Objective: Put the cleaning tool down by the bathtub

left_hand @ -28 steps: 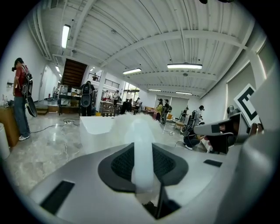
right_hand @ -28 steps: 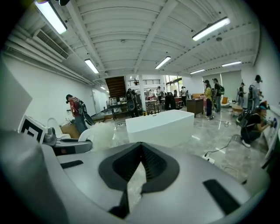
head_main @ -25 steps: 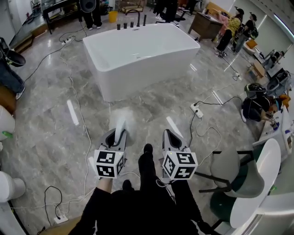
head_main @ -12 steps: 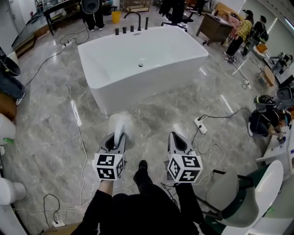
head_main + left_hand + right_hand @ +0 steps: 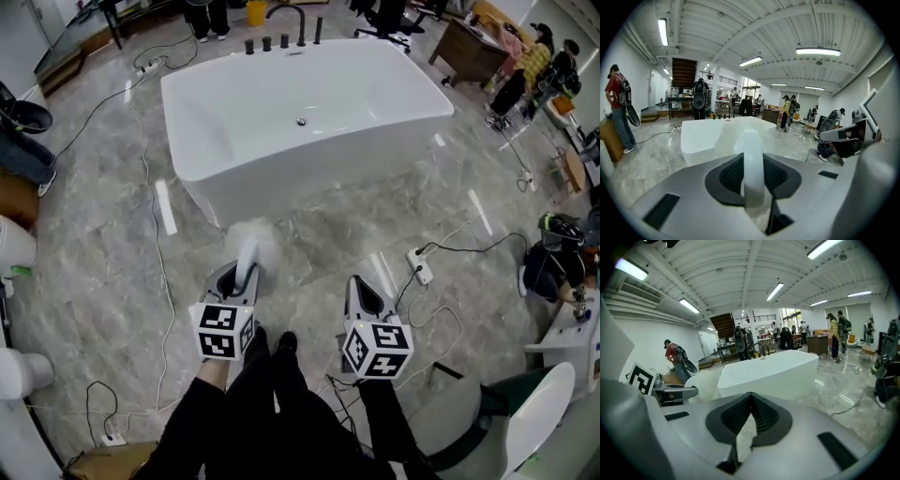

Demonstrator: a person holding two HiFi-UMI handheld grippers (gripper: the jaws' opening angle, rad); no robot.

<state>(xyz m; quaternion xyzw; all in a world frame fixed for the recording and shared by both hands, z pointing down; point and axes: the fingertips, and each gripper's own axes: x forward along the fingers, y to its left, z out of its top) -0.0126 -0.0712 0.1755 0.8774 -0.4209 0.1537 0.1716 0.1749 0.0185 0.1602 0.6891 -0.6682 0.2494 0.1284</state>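
Two hand-held grippers hang over the grey marble floor (image 5: 94,253). The left gripper (image 5: 243,274) clamps the handle of the fluffy white cleaning tool (image 5: 251,238), near the white rectangular bathtub (image 5: 281,178)'s front wall. The right gripper (image 5: 357,283) is closed and empty.

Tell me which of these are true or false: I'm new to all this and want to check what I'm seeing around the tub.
1. The left hand-held gripper is clamped on the white handle of the cleaning tool. True.
2. The cleaning tool lies inside the bathtub. False: it is held above the floor, on the near side of the bathtub.
3. The right hand-held gripper carries a sponge. False: its jaws are together with nothing between them.
4. Black taps stand at the bathtub's far side. True.
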